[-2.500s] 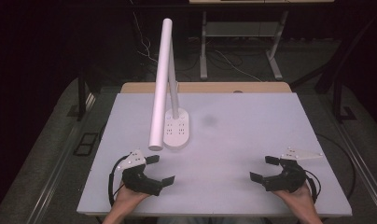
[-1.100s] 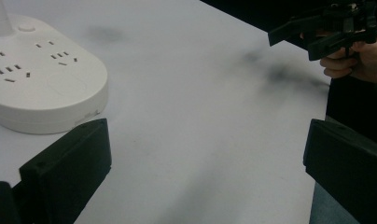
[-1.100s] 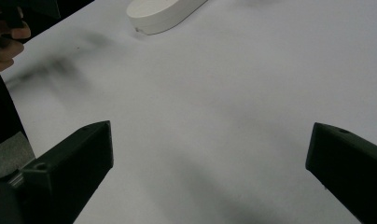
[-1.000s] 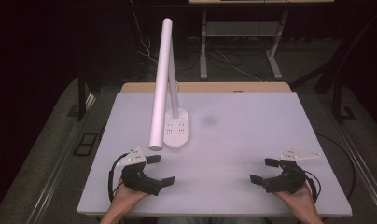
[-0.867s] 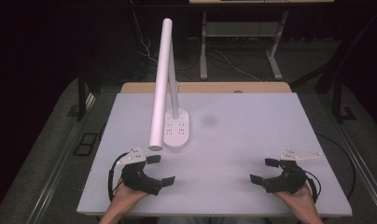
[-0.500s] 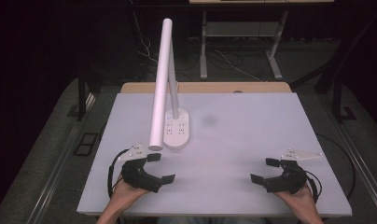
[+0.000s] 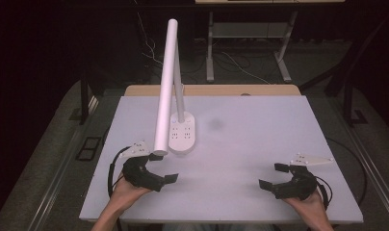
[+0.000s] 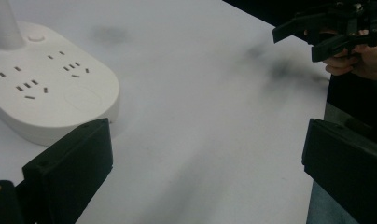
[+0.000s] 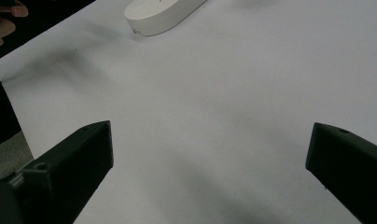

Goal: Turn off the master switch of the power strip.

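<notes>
Down at the near edge of the table (image 7: 260, 130), both claws are held with jaws wide apart and empty. Just ahead of the left claw (image 7: 160, 166) sits the lamp base (image 7: 182, 134), with the lamp tube (image 7: 164, 86) slanting up above it. Well apart to the right is the right claw (image 7: 274, 175), bare tabletop between its jaws.

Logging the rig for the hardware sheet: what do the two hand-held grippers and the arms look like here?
Both are black. The left hand-held gripper and right hand-held gripper each have two broad, flat-faced black jaws with a small hole near the tip. Each carries a pale grey three-cornered plate on top and trails a black cable that loops beside the hand. The forearms are bare, with no sleeves in sight.
</notes>
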`<action>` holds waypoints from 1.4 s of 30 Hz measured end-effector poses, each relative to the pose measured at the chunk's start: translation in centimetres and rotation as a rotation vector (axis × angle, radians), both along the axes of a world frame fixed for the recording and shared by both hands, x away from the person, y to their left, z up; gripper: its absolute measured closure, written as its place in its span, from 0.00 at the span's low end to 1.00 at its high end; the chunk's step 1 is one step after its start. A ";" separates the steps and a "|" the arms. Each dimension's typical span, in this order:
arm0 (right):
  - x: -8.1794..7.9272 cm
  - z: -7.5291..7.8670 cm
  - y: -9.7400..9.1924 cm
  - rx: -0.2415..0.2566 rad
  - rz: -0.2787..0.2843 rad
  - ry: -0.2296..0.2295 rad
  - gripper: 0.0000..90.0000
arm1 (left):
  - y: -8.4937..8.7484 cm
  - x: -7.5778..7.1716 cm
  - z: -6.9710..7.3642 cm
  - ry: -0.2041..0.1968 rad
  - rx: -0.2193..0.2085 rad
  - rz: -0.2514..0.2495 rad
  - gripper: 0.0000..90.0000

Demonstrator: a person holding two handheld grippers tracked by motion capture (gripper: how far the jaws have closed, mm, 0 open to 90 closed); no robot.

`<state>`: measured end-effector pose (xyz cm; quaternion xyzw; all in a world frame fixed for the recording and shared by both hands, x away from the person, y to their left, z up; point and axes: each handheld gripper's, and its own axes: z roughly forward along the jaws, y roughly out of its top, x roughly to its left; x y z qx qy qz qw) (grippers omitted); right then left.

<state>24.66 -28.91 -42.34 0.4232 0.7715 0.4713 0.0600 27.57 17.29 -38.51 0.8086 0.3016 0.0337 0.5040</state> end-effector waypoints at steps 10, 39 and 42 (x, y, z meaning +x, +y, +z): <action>0.0 0.0 -0.1 0.000 -0.001 -0.007 0.00 | 0.4 1.0 0.9 -0.001 0.013 0.007 0.01; -0.1 0.1 -0.2 0.002 -0.005 -0.004 0.00 | 0.2 5.2 4.0 -0.013 0.067 0.020 0.01; -0.1 0.0 -0.2 0.001 -0.003 -0.005 0.00 | 0.2 5.6 4.1 -0.012 0.074 0.022 0.01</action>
